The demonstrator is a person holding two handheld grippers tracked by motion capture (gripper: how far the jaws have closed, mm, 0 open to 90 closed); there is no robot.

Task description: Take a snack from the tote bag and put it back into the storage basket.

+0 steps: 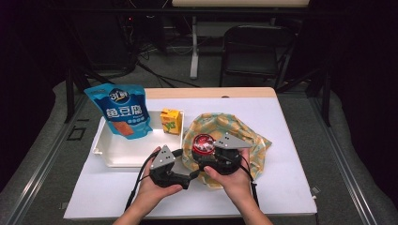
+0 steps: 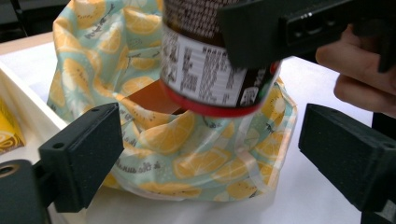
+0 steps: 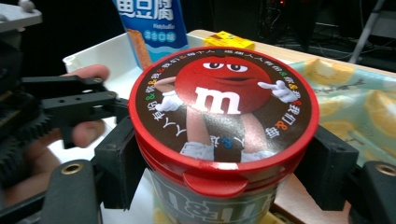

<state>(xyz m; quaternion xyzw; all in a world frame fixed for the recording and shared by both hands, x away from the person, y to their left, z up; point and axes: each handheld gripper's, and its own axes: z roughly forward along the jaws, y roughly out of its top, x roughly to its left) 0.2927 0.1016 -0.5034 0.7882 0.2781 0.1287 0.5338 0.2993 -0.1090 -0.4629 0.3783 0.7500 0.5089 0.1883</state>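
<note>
A round candy tub (image 3: 219, 140) with a red lid sits clamped between the two black jaws of the right gripper (image 3: 219, 163), lifted over the mouth of a pale green cloth bag (image 2: 187, 149) printed with orange slices. The lid carries the red m&m's character, a white "m" on its body, ringed by small coloured Chinese characters; the tub's side bears a white panel of fine print, too small to read. The left gripper (image 2: 205, 158) hangs just in front of the bag, its jaws standing wide with nothing between them. Left of the bag on the white worktop (image 1: 291, 140), a white tray (image 1: 122, 157) holds a blue snack pouch (image 1: 123, 111) with large white Chinese lettering and a small yellow carton (image 1: 171, 121).
</note>
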